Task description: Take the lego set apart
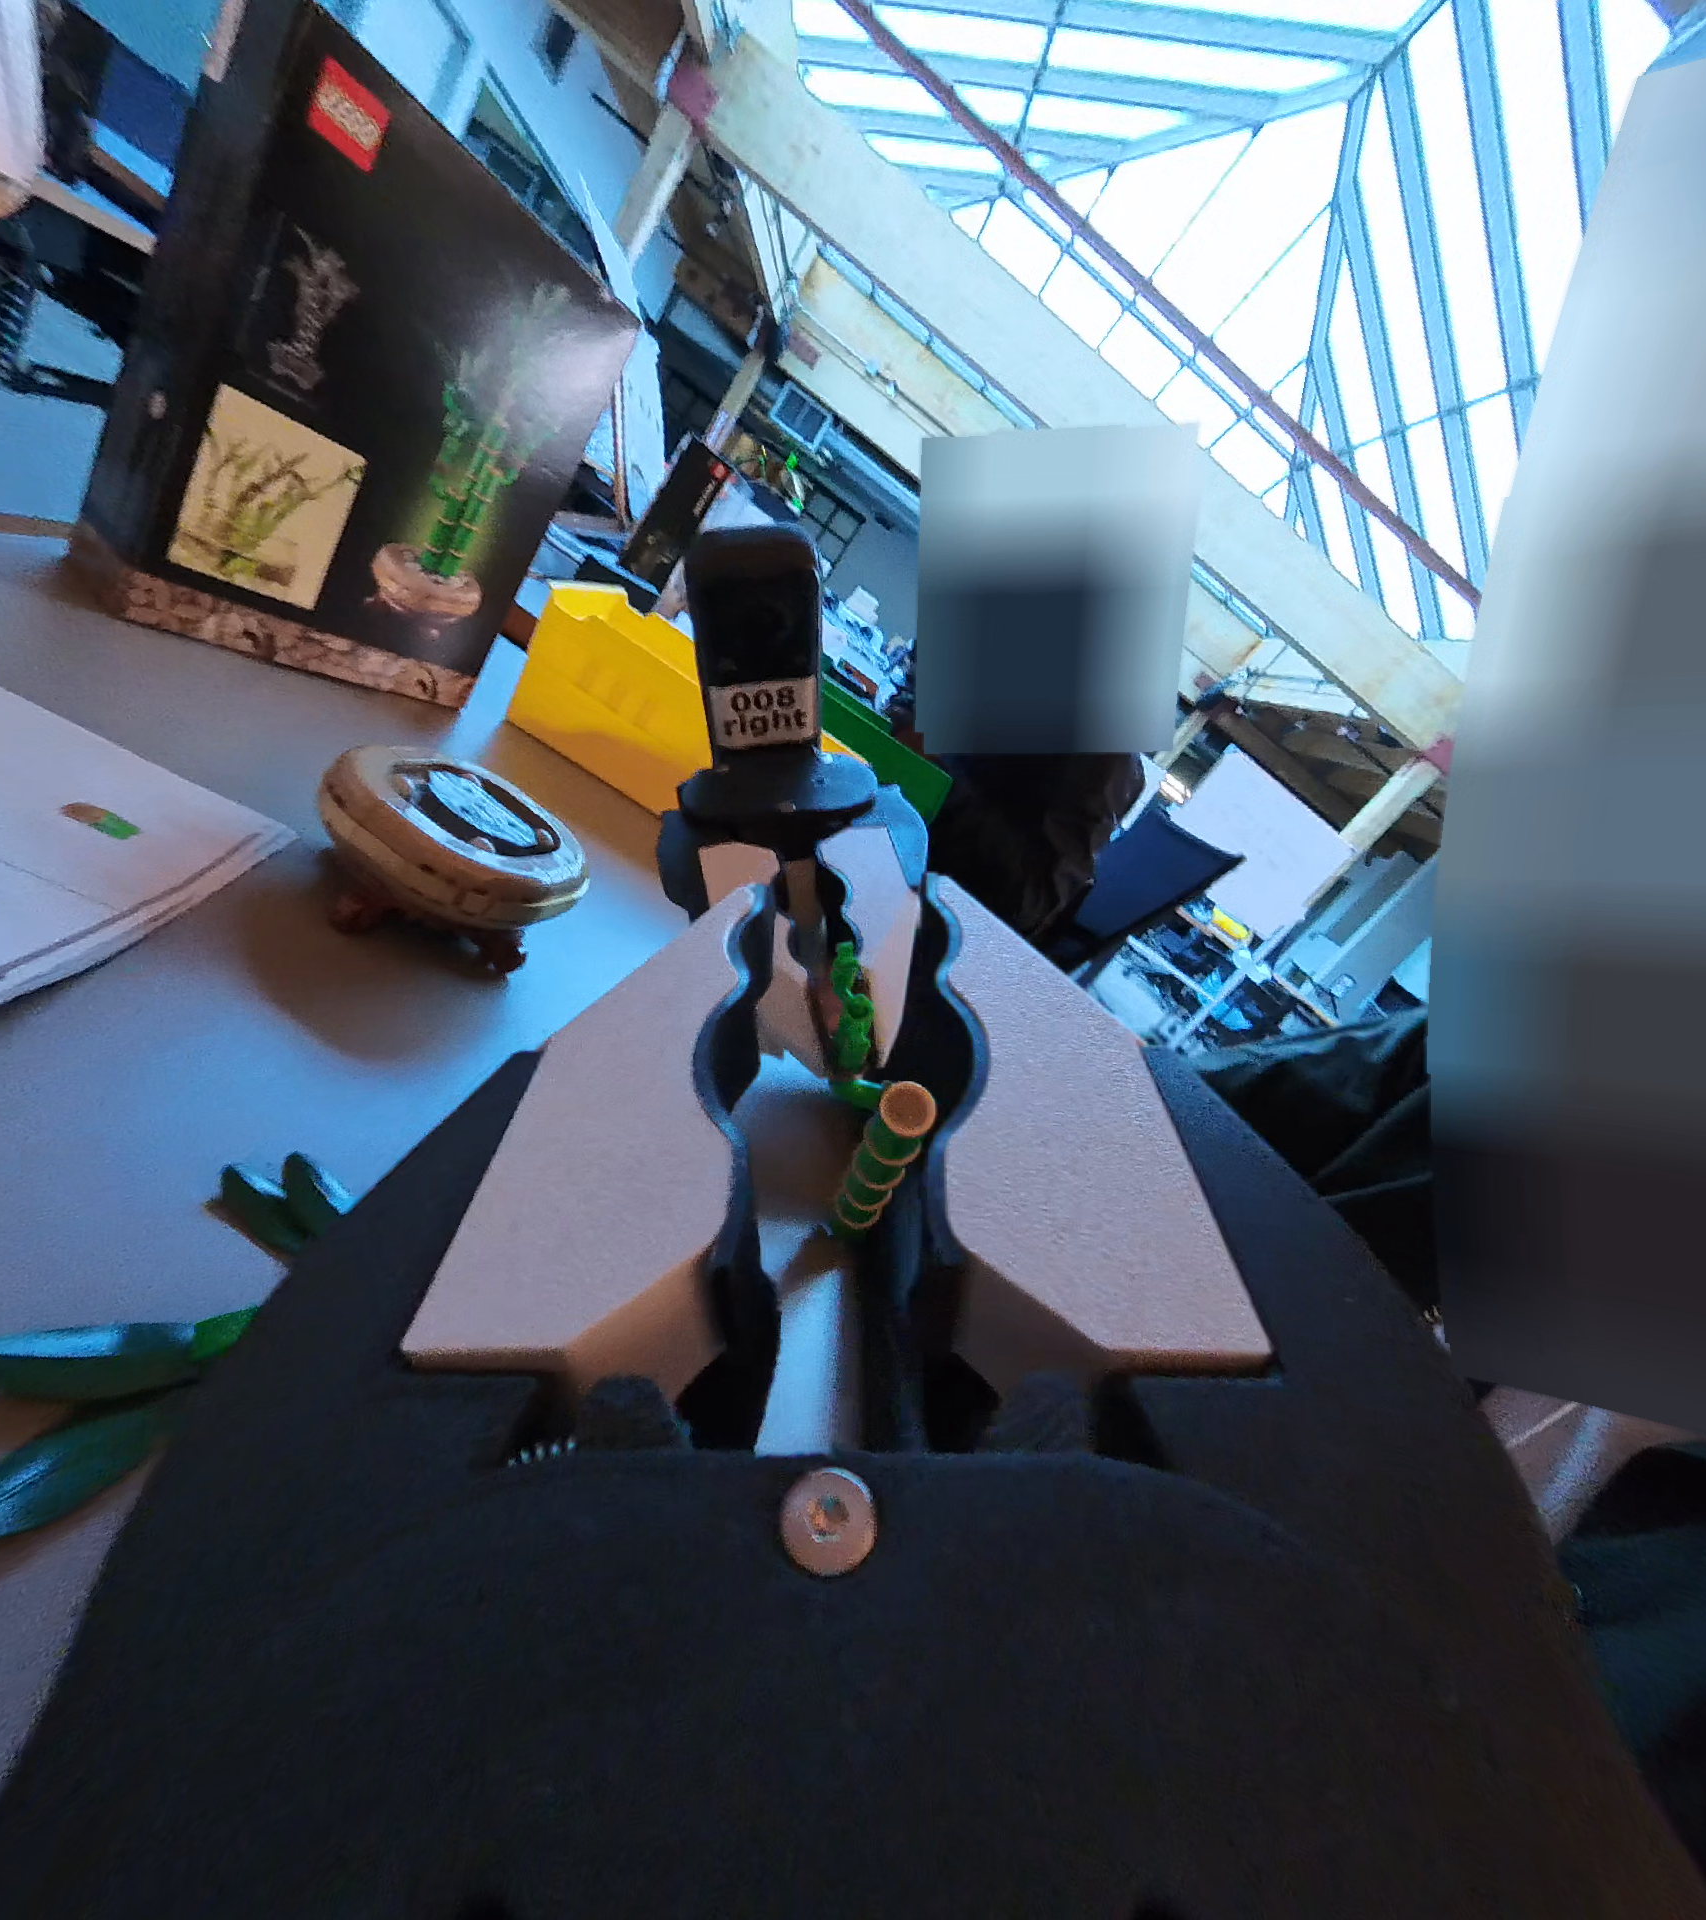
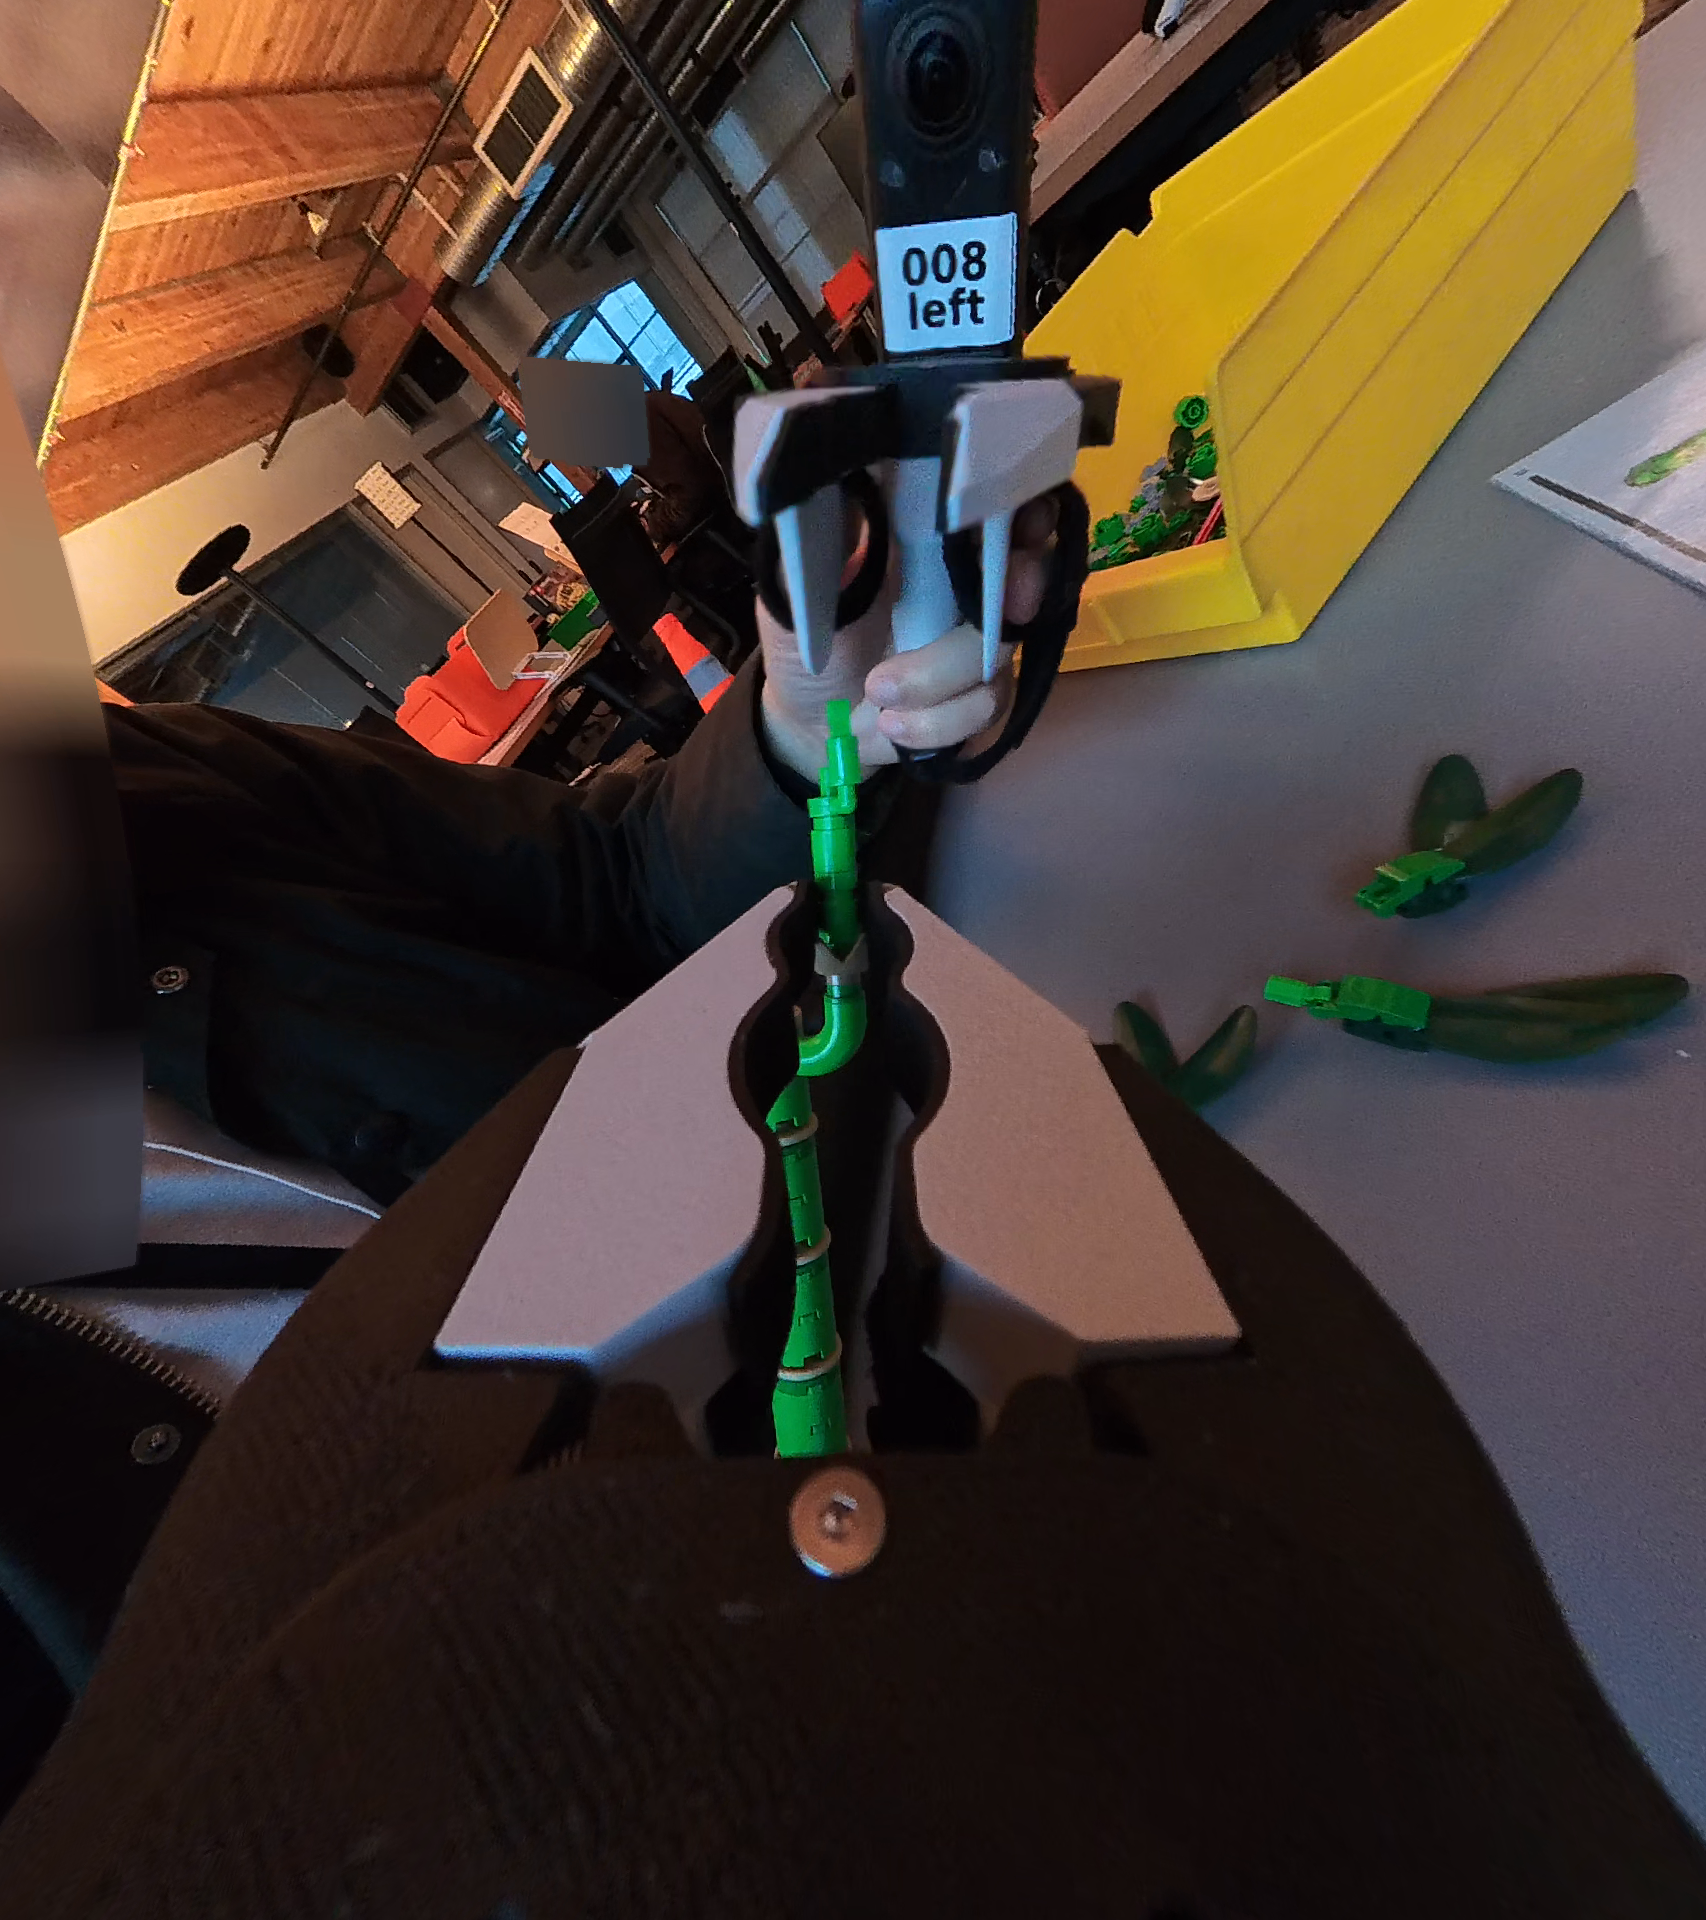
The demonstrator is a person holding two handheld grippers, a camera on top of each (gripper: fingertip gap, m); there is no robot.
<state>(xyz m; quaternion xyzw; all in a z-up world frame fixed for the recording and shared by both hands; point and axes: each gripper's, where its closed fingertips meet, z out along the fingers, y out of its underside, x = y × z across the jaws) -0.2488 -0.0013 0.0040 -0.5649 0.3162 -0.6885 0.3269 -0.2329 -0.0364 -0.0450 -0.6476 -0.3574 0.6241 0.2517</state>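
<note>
The right gripper is clamped on the stem, which runs lengthwise down the narrow gap between its two fingers and sticks out past their tips. The left gripper faces it head-on from the stem's far end, nearly in line with it (the two point at each other). Its fingers stand apart, with nothing between them, and their tips are near the stem's free end. A hand wraps the left gripper's handle behind that end, in a dark sleeve.
</note>
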